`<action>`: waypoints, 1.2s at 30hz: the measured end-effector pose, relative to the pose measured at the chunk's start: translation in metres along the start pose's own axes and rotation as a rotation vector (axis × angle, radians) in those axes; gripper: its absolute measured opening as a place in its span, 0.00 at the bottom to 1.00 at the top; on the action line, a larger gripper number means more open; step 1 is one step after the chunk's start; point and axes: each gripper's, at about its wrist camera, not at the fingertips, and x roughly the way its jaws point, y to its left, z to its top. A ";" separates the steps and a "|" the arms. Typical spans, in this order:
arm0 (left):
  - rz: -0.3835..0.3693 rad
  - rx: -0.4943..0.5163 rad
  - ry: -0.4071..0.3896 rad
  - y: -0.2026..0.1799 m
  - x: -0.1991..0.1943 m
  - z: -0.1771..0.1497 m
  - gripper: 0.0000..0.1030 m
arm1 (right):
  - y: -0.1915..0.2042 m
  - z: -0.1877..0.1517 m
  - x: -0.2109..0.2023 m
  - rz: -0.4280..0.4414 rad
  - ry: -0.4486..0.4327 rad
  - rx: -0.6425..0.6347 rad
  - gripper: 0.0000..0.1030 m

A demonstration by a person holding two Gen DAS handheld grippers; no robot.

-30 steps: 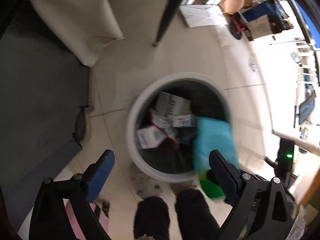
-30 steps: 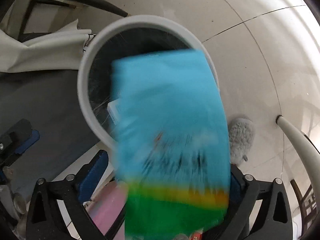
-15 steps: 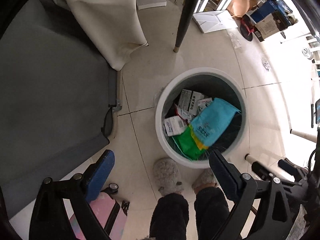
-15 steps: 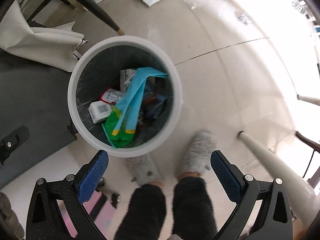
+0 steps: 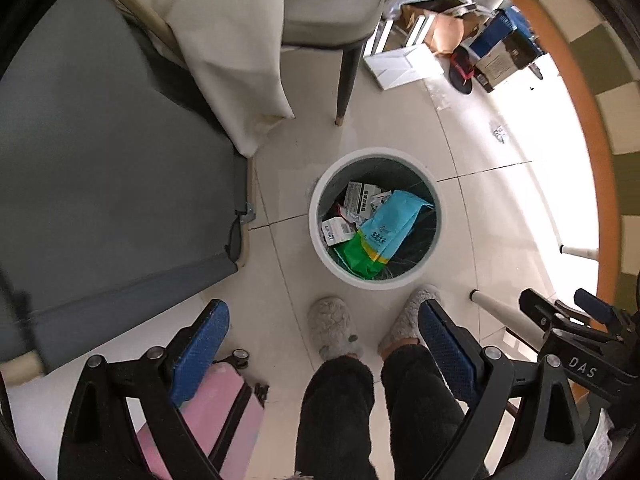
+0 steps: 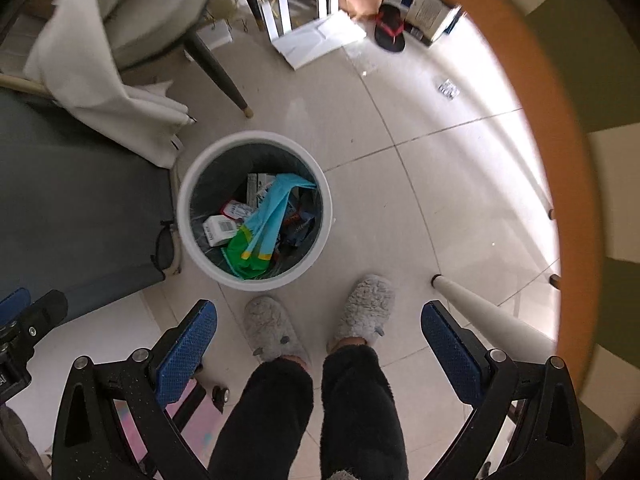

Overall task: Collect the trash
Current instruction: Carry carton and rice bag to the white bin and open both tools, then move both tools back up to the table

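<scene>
A round white trash bin (image 5: 374, 283) (image 6: 188, 184) stands on the tiled floor far below both grippers. Inside it lies a blue and green plastic packet (image 5: 386, 228) (image 6: 264, 224) on top of white cartons (image 5: 336, 232) (image 6: 218, 228) and other wrappers. My left gripper (image 5: 324, 344) is open and empty, high above the floor. My right gripper (image 6: 319, 340) is also open with nothing between its blue pads. In the left wrist view the right gripper's black body (image 5: 568, 328) shows at the right edge.
A person's legs in dark trousers and grey fluffy slippers (image 5: 334, 332) (image 6: 366, 312) stand beside the bin. A grey mat (image 5: 100, 168), a chair leg (image 5: 346, 80), white cloth (image 6: 92, 84), a pink suitcase (image 5: 212, 420), boxes (image 5: 404, 66), an orange-rimmed table edge (image 6: 552, 168) and white leg (image 6: 476, 308) surround.
The blue and green packet left my right gripper and dropped into the bin. Both grippers have risen well away from the bin, which now looks much smaller.
</scene>
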 end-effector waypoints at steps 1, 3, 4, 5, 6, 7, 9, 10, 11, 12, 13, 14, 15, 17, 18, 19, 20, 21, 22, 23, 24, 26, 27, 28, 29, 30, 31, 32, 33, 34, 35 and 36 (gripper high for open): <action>-0.003 0.002 -0.011 0.001 -0.015 -0.003 0.94 | 0.001 -0.003 -0.012 0.000 -0.008 0.000 1.00; -0.002 0.004 -0.025 0.000 -0.037 -0.008 0.94 | -0.001 -0.010 -0.041 0.012 -0.024 0.002 1.00; -0.004 0.005 -0.034 0.001 -0.049 -0.011 0.94 | -0.001 -0.013 -0.055 0.015 -0.030 0.001 1.00; -0.003 0.008 -0.042 0.001 -0.063 -0.014 0.94 | -0.001 -0.016 -0.067 0.019 -0.036 -0.001 1.00; -0.002 0.009 -0.048 0.001 -0.073 -0.017 0.94 | -0.001 -0.020 -0.083 0.023 -0.044 -0.004 1.00; -0.005 0.011 -0.055 0.002 -0.086 -0.021 0.94 | -0.001 -0.024 -0.097 0.026 -0.052 -0.007 1.00; -0.010 0.017 -0.071 0.003 -0.111 -0.027 0.94 | -0.001 -0.031 -0.126 0.032 -0.067 -0.010 1.00; -0.010 0.021 -0.078 0.003 -0.124 -0.031 0.94 | 0.000 -0.035 -0.138 0.038 -0.073 -0.012 1.00; -0.014 0.024 -0.089 0.003 -0.138 -0.035 0.94 | 0.001 -0.040 -0.153 0.043 -0.080 -0.013 1.00; -0.016 0.027 -0.098 0.003 -0.150 -0.039 0.94 | 0.001 -0.045 -0.169 0.051 -0.089 -0.013 1.00; -0.015 0.030 -0.105 0.003 -0.160 -0.042 0.94 | 0.002 -0.048 -0.183 0.061 -0.096 -0.010 1.00; -0.017 0.034 -0.115 0.002 -0.173 -0.046 0.94 | 0.002 -0.052 -0.195 0.070 -0.103 -0.008 1.00; -0.019 0.036 -0.126 0.001 -0.185 -0.050 0.94 | 0.002 -0.056 -0.208 0.079 -0.113 -0.005 1.00; -0.015 0.044 -0.146 -0.003 -0.207 -0.053 0.94 | -0.001 -0.064 -0.231 0.114 -0.126 0.015 1.00; -0.014 0.049 -0.159 -0.006 -0.217 -0.054 0.94 | -0.003 -0.066 -0.240 0.131 -0.129 0.026 1.00; -0.015 0.056 -0.175 -0.011 -0.228 -0.054 0.94 | -0.008 -0.069 -0.252 0.154 -0.136 0.046 1.00; -0.017 0.065 -0.194 -0.019 -0.239 -0.054 0.94 | -0.012 -0.070 -0.262 0.173 -0.143 0.063 1.00; -0.018 0.078 -0.214 -0.027 -0.250 -0.052 0.94 | -0.018 -0.071 -0.272 0.189 -0.153 0.078 1.00; -0.018 0.093 -0.231 -0.035 -0.260 -0.051 0.94 | -0.026 -0.073 -0.284 0.201 -0.168 0.095 1.00; -0.017 0.113 -0.251 -0.045 -0.270 -0.049 0.94 | -0.033 -0.072 -0.292 0.208 -0.182 0.112 1.00; -0.015 0.133 -0.270 -0.059 -0.278 -0.044 0.94 | -0.041 -0.072 -0.301 0.215 -0.194 0.128 1.00; -0.011 0.171 -0.293 -0.084 -0.290 -0.036 0.94 | -0.067 -0.068 -0.316 0.228 -0.216 0.171 1.00; -0.010 0.193 -0.303 -0.099 -0.295 -0.031 0.94 | -0.080 -0.067 -0.323 0.229 -0.225 0.192 1.00; -0.004 0.220 -0.319 -0.120 -0.300 -0.025 0.94 | -0.100 -0.064 -0.328 0.232 -0.234 0.216 1.00; 0.006 0.239 -0.330 -0.134 -0.304 -0.020 0.94 | -0.117 -0.062 -0.333 0.230 -0.241 0.238 1.00; 0.018 0.258 -0.343 -0.154 -0.306 -0.014 0.98 | -0.140 -0.060 -0.338 0.219 -0.250 0.263 1.00; 0.023 0.272 -0.353 -0.169 -0.308 -0.007 1.00 | -0.161 -0.056 -0.340 0.205 -0.251 0.283 1.00; 0.028 0.284 -0.357 -0.188 -0.308 0.000 1.00 | -0.182 -0.052 -0.342 0.194 -0.251 0.307 1.00; 0.032 0.297 -0.350 -0.210 -0.306 0.009 1.00 | -0.204 -0.048 -0.343 0.186 -0.250 0.332 1.00; 0.034 0.310 -0.344 -0.230 -0.303 0.017 1.00 | -0.236 -0.042 -0.344 0.174 -0.240 0.358 1.00; 0.042 0.318 -0.339 -0.247 -0.299 0.024 1.00 | -0.259 -0.036 -0.344 0.166 -0.229 0.370 1.00; 0.059 0.322 -0.334 -0.267 -0.294 0.032 1.00 | -0.282 -0.030 -0.343 0.155 -0.225 0.382 1.00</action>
